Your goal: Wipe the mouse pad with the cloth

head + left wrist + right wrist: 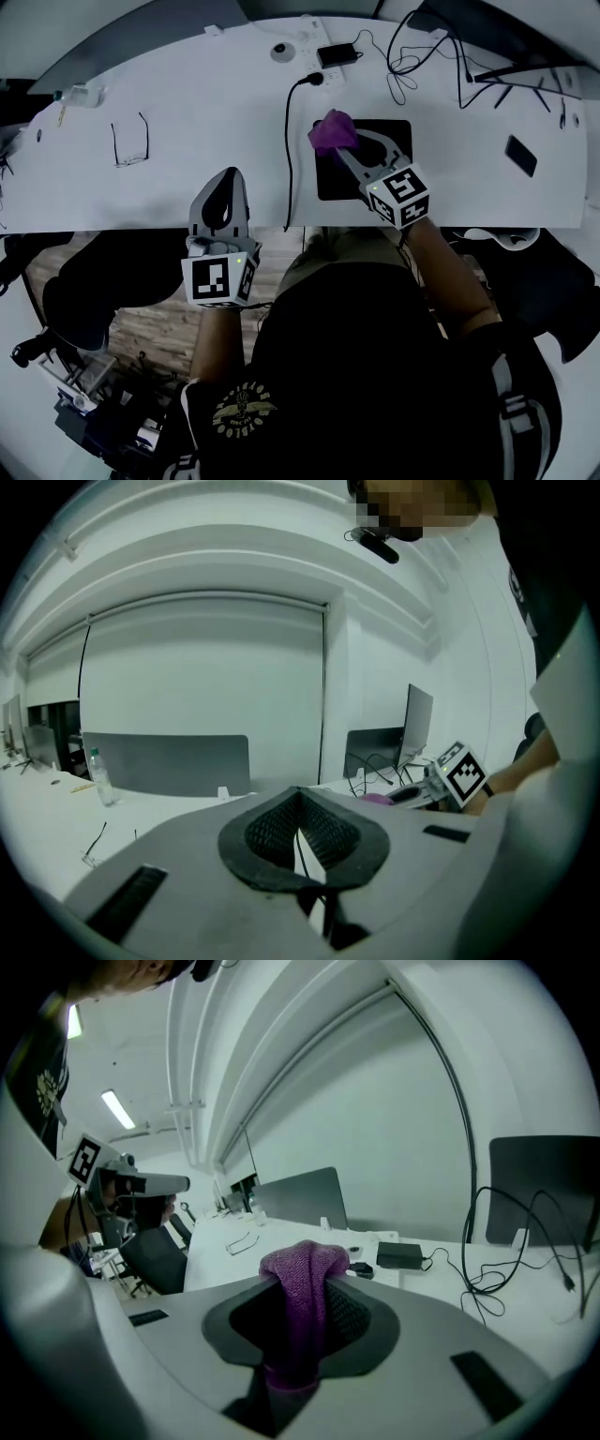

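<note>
A black mouse pad (384, 183) lies on the white desk (206, 112) right of centre. My right gripper (349, 148) is shut on a purple cloth (332, 131), held over the pad's upper left corner. In the right gripper view the purple cloth (302, 1297) is pinched between the jaws and bulges above them. My left gripper (221, 192) hangs at the desk's near edge, well left of the pad. Its jaws stand together with nothing between them, and the left gripper (300, 829) points across the room.
A black cable (292, 141) runs from a power adapter (337, 53) down past the pad's left side. Glasses (129, 141) lie at the left, a phone (521, 155) at the right. More cables (422, 52) tangle at the back right. A water bottle (101, 778) stands far left.
</note>
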`<state>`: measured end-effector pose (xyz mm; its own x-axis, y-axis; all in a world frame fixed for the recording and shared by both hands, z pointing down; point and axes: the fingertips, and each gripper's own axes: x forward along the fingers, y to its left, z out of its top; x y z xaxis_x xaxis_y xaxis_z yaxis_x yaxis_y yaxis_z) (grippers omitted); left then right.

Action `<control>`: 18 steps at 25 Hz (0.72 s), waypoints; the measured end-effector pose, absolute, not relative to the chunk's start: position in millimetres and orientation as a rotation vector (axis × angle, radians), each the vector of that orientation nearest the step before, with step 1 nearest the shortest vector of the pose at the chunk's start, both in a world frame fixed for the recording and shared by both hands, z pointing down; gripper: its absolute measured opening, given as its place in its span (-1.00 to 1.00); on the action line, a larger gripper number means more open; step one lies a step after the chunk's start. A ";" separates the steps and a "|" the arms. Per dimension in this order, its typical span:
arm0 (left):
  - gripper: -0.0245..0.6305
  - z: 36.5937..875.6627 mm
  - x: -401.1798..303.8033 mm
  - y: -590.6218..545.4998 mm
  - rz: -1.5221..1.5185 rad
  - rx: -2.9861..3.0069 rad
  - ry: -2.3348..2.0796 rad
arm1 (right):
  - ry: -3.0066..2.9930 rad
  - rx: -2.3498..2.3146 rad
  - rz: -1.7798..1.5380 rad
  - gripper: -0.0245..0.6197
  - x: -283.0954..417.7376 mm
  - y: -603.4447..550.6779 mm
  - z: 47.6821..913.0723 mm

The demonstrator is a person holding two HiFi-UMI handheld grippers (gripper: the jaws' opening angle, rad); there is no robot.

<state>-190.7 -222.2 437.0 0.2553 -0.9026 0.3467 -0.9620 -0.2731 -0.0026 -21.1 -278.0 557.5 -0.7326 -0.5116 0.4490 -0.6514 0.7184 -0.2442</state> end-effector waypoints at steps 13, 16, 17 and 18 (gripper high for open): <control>-0.92 466.2 -191.9 -219.9 0.506 2.230 -1.739 | -2.293 0.777 0.569 -0.64 -40.2 -290.7 694.2; -0.92 467.6 -187.6 -221.1 0.509 2.240 -1.726 | -2.193 0.823 0.563 -0.64 -20.4 -292.0 715.9; -0.92 468.0 -186.3 -221.6 0.509 2.244 -1.721 | -2.173 0.842 0.568 -0.64 -12.6 -293.3 718.9; -0.92 468.4 -185.2 -222.3 0.510 2.247 -1.716 | -2.159 0.860 0.574 -0.64 -4.7 -294.6 720.4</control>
